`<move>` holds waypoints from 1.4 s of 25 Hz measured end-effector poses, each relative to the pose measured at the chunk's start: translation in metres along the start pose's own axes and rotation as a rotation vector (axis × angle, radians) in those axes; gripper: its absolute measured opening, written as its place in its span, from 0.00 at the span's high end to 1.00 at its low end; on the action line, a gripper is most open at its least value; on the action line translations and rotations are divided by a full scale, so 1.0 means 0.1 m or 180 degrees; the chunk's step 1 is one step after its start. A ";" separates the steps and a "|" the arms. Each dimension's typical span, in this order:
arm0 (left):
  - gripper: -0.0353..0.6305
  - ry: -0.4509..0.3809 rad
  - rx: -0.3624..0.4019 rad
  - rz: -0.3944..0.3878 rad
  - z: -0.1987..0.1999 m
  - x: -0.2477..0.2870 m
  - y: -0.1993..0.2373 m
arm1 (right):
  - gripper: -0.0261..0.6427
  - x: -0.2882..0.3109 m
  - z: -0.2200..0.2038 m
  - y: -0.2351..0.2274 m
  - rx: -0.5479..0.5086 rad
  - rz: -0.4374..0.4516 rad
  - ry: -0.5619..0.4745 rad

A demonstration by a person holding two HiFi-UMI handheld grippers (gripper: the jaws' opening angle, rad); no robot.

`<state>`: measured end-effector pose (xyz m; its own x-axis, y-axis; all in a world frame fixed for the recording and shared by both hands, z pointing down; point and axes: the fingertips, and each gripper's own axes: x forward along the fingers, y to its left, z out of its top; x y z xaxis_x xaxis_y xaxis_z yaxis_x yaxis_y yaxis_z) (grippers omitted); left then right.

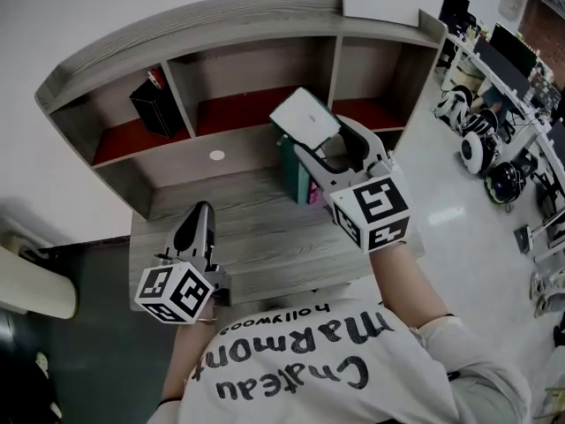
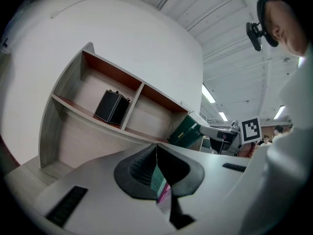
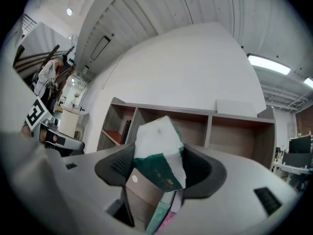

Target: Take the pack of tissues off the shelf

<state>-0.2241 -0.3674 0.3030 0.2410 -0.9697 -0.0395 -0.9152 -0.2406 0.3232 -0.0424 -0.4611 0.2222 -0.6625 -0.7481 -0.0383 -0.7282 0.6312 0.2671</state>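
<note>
jaws of the right gripper (image 3: 159,166) clamp the pack of tissues (image 1: 305,117), held tilted in the air in front of the shelf (image 1: 221,16), above the desk (image 1: 247,228). left gripper (image 2: 156,151) has its jaws pressed together, low over the desk's front edge. black box (image 1: 159,104) stands in the shelf's left compartment.

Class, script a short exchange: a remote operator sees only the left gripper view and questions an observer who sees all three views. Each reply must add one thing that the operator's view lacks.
Operator: Does the right gripper truly grip the pack of tissues?
Observer: Yes; its own view shows the jaws pressing both sides of it.
Operator: What shows teal between the jaws of the left gripper?
Observer: A teal packet standing on the desk, before the middle compartment of the shelf.
</note>
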 end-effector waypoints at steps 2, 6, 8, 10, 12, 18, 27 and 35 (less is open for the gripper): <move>0.92 0.0004 0.0017 0.0004 -0.03 -0.03 -0.06 | 0.51 -0.07 -0.08 0.02 0.0095 0.0007 0.0030; 0.92 0.0028 0.0040 0.0007 -0.08 -0.08 -0.17 | 0.51 -0.23 -0.24 0.07 0.0127 -0.0025 0.0129; 0.92 0.0052 0.0049 -0.0013 -0.11 -0.10 -0.24 | 0.51 -0.29 -0.32 0.10 0.0141 -0.0021 0.0195; 0.92 0.0065 0.0059 -0.0033 -0.15 -0.13 -0.32 | 0.51 -0.37 -0.41 0.12 0.0192 0.0001 0.0255; 0.92 0.0067 0.0055 -0.0052 -0.20 -0.15 -0.39 | 0.51 -0.44 -0.51 0.16 0.0242 0.0015 0.0305; 0.92 0.0124 0.0057 -0.0067 -0.40 -0.25 -0.60 | 0.51 -0.71 -0.80 0.22 0.0521 0.0033 0.0454; 0.92 0.0249 0.0043 0.0052 -0.75 -0.50 -0.90 | 0.51 -1.14 -1.09 0.33 0.0718 -0.0040 0.0670; 0.92 0.0297 -0.0096 0.0126 -1.00 -0.82 -1.09 | 0.50 -1.55 -1.29 0.45 0.0878 -0.0050 0.0744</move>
<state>-0.1119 -0.2574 0.3657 0.2352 -0.9700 0.0617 -0.9148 -0.1995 0.3512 0.0506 -0.3431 0.3647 -0.6159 -0.7647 0.1894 -0.7791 0.6269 -0.0029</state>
